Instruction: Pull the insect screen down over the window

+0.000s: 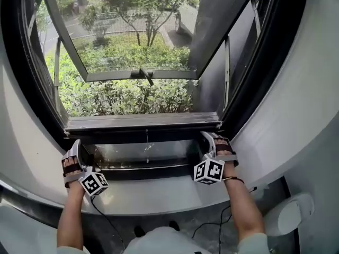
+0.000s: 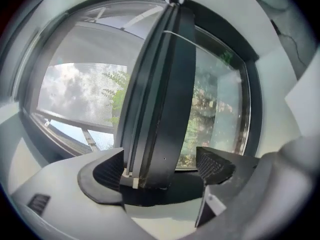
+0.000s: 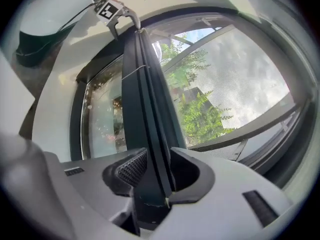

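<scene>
Nearest me, the left gripper point(image 1: 74, 156) and right gripper point(image 1: 213, 143) sit low over the white sill point(image 1: 159, 202), one at each end of the screen's bar point(image 1: 143, 121). The bar lies level, its long axis running straight from one gripper to the other across the window. From the right gripper view I can see the left one at the bar's far end. My right gripper point(image 3: 157, 173) is clamped on the bar, its jaws partway closed and meeting it from both sides. My left gripper point(image 2: 160, 170) is looser: the bar's end stands between its jaws and leans on one pad point(image 2: 107, 171), while the other pad point(image 2: 214, 165) stands clear of it with a gap. Beyond the bar the mesh point(image 3: 250, 79) stretches away from both grippers over the opening, with the swung-out sash point(image 1: 137, 74) and shrubs point(image 1: 127, 97) behind it. On my side of the bar a strip of glass point(image 1: 143, 153) lies between it and the bottom rail point(image 1: 148, 172). The dark frame point(image 1: 16, 78) stands just outside each gripper, leaving little room sideways.
</scene>
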`<action>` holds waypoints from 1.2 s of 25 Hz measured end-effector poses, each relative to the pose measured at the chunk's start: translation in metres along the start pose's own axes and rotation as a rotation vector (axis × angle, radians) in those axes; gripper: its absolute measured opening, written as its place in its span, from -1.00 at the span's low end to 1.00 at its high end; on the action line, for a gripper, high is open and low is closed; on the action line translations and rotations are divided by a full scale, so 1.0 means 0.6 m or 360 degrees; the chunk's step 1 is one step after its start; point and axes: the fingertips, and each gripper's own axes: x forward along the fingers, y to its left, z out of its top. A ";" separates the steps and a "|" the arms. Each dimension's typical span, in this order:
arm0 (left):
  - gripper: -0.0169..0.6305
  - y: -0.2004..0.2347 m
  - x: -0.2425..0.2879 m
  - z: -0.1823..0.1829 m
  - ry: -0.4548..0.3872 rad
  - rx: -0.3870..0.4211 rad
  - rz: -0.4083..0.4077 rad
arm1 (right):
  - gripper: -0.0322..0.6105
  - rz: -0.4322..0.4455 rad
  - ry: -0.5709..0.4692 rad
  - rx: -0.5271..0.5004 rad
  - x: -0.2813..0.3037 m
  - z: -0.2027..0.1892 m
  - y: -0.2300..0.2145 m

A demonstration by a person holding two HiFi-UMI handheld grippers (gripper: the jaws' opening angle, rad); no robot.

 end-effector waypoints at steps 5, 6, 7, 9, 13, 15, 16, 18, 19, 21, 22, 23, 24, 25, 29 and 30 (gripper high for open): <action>0.32 -0.002 -0.063 0.057 -0.0249 -0.0597 -0.0169 | -0.46 0.0015 -0.0139 0.0505 -0.035 0.042 0.011; 0.20 -0.001 -0.076 0.069 -0.0300 -0.0725 -0.0199 | -0.46 0.0028 -0.0168 0.0606 -0.042 0.051 0.013; 0.07 0.002 -0.089 0.081 -0.0351 -0.0853 -0.0225 | -0.46 0.0042 -0.0199 0.0700 -0.048 0.061 0.015; -0.33 0.011 -0.115 0.103 -0.0447 -0.1098 -0.0269 | -0.46 0.0062 -0.0262 0.0870 -0.063 0.081 0.016; -0.87 0.034 -0.162 0.142 -0.0599 -0.1478 -0.0346 | -0.63 0.0080 -0.0349 0.1262 -0.093 0.108 0.007; -0.91 0.041 -0.185 0.160 -0.0673 -0.1652 -0.0393 | -0.77 0.0111 -0.0398 0.1481 -0.108 0.118 0.004; -0.91 0.042 -0.196 0.169 -0.0705 -0.1745 -0.0420 | -0.82 0.0126 -0.0424 0.1570 -0.116 0.123 0.003; -0.91 0.041 -0.216 0.183 -0.0743 -0.1937 -0.0476 | -0.88 0.0156 -0.0479 0.1681 -0.132 0.133 0.007; -0.91 0.039 -0.226 0.190 -0.0754 -0.2023 -0.0502 | -0.88 0.0177 -0.0507 0.1717 -0.139 0.139 0.011; -0.91 0.033 -0.246 0.206 -0.0775 -0.2158 -0.0549 | -0.88 0.0235 -0.0553 0.1783 -0.153 0.151 0.023; -0.91 0.028 -0.255 0.214 -0.0783 -0.2209 -0.0571 | -0.88 0.0267 -0.0569 0.1812 -0.159 0.156 0.031; -0.91 0.023 -0.263 0.221 -0.0788 -0.2253 -0.0590 | -0.88 0.0296 -0.0582 0.1834 -0.165 0.160 0.039; -0.91 0.016 -0.272 0.229 -0.0791 -0.2290 -0.0608 | -0.88 0.0320 -0.0592 0.1848 -0.171 0.163 0.047; -0.91 0.008 -0.280 0.235 -0.0791 -0.2320 -0.0629 | -0.88 0.0343 -0.0602 0.1857 -0.178 0.166 0.054; -0.91 -0.033 -0.308 0.257 -0.0725 -0.2311 -0.0668 | -0.88 0.0423 -0.0651 0.1870 -0.202 0.168 0.078; -0.91 -0.041 -0.315 0.261 -0.0705 -0.2292 -0.0650 | -0.88 0.0436 -0.0664 0.1870 -0.206 0.166 0.082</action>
